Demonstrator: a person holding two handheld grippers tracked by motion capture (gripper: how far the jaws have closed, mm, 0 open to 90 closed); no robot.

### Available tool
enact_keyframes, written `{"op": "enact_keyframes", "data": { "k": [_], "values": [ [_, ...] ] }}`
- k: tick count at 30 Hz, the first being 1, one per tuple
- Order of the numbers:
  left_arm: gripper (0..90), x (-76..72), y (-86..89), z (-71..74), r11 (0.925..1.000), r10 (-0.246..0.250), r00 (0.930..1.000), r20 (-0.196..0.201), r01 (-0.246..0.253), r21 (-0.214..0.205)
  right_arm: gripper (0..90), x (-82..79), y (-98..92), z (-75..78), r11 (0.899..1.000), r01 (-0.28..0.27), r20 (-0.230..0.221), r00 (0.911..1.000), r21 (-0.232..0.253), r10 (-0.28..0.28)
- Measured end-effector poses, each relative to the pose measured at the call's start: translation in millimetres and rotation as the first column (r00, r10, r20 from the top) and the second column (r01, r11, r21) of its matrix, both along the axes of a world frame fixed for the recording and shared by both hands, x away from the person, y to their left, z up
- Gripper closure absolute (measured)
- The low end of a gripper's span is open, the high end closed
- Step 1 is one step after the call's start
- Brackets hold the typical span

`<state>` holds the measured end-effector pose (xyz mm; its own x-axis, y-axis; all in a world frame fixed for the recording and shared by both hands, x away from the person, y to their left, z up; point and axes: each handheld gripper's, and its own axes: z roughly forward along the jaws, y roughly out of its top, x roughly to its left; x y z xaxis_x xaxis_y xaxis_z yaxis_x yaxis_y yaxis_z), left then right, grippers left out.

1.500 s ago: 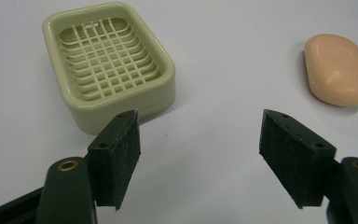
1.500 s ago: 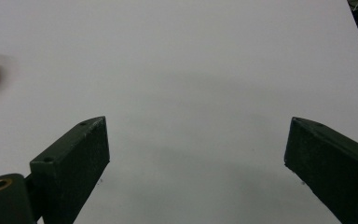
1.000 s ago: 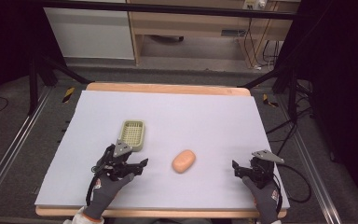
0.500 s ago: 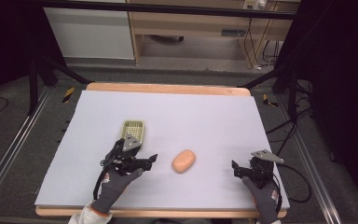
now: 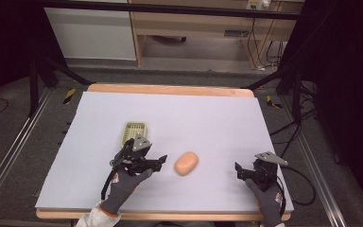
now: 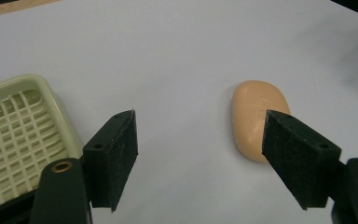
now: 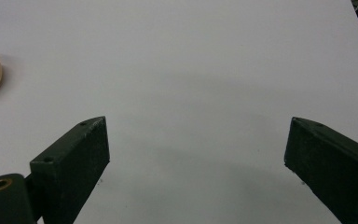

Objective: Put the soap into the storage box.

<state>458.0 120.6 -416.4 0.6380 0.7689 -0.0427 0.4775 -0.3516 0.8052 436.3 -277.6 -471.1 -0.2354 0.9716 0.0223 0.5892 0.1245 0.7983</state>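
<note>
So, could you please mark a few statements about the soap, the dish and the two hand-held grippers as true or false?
1. The soap lies in the soap dish. False: it lies on the table sheet, apart from the dish.
2. The left hand-held gripper holds nothing. True: its jaws, just opening, are empty.
3. The right hand-held gripper grips the soap. False: its jaws stand open over bare sheet.
4. The dish is empty. True.
</note>
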Motion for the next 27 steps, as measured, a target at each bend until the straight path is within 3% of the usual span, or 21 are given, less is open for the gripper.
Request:
{"op": "enact_keyframes", "data": {
  "k": [8, 27],
  "values": [
    [25.9, 2.4, -11.3, -1.1, 0.9999, -0.012, 0.9999, -0.007, 0.012, 0.002, 6.9, 0.2, 0.6, 0.2, 1.000, 0.000, -0.002, 1.0000, 0.002, 0.000],
    [23.8, 11.6, -40.2, -7.6, 0.9960, -0.067, 0.9971, -0.037, 0.069, 0.057, 6.9, 0.6, 2.1, 0.8, 1.000, -0.015, 0.003, 0.9999, -0.011, 0.015]
  ]
}}
